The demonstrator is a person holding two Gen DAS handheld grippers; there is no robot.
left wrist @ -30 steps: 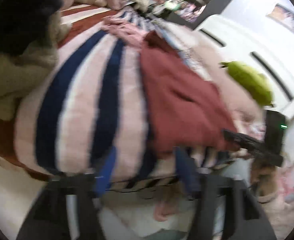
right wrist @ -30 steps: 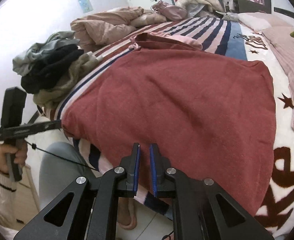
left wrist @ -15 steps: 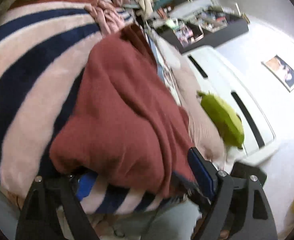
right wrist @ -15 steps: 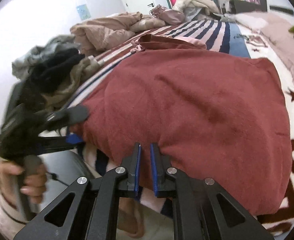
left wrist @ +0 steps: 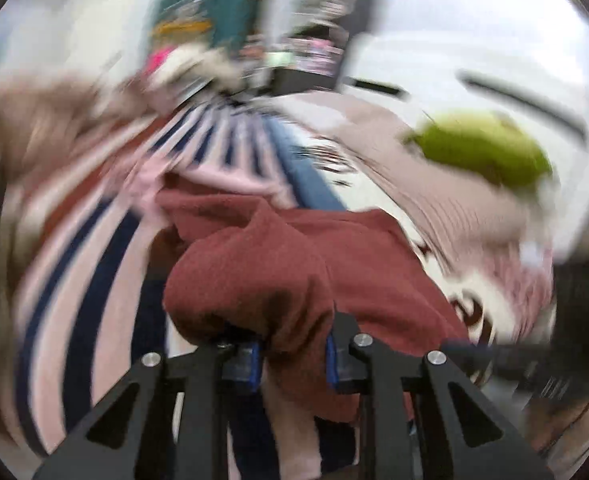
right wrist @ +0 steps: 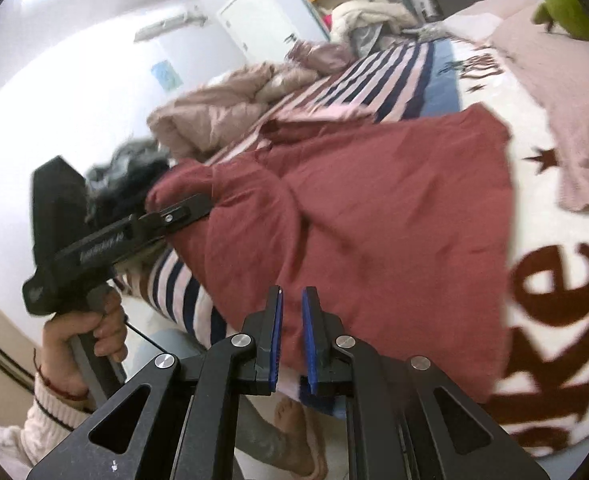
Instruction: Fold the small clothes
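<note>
A dark red garment [right wrist: 394, 216] lies spread on the bed. My left gripper [left wrist: 292, 354] is shut on a bunched near corner of the red garment [left wrist: 278, 280] and holds it lifted; in the right wrist view the left gripper [right wrist: 198, 208] has that corner raised and curled over the cloth. My right gripper [right wrist: 290, 336] is at the garment's near hem, its blue pads [right wrist: 275, 340] nearly closed with the hem between them. The left wrist view is blurred by motion.
The bed carries a striped pink and navy blanket [right wrist: 378, 76] and a white blanket with brown lettering [right wrist: 554, 292]. A beige duvet [right wrist: 222, 108] and dark clothes [right wrist: 134, 168] are piled at the far left. A green plush [left wrist: 482, 152] lies at right.
My left gripper has closed on the garment's left corner and lifted it, folding it toward the middle. My right gripper stays at the near hem.
</note>
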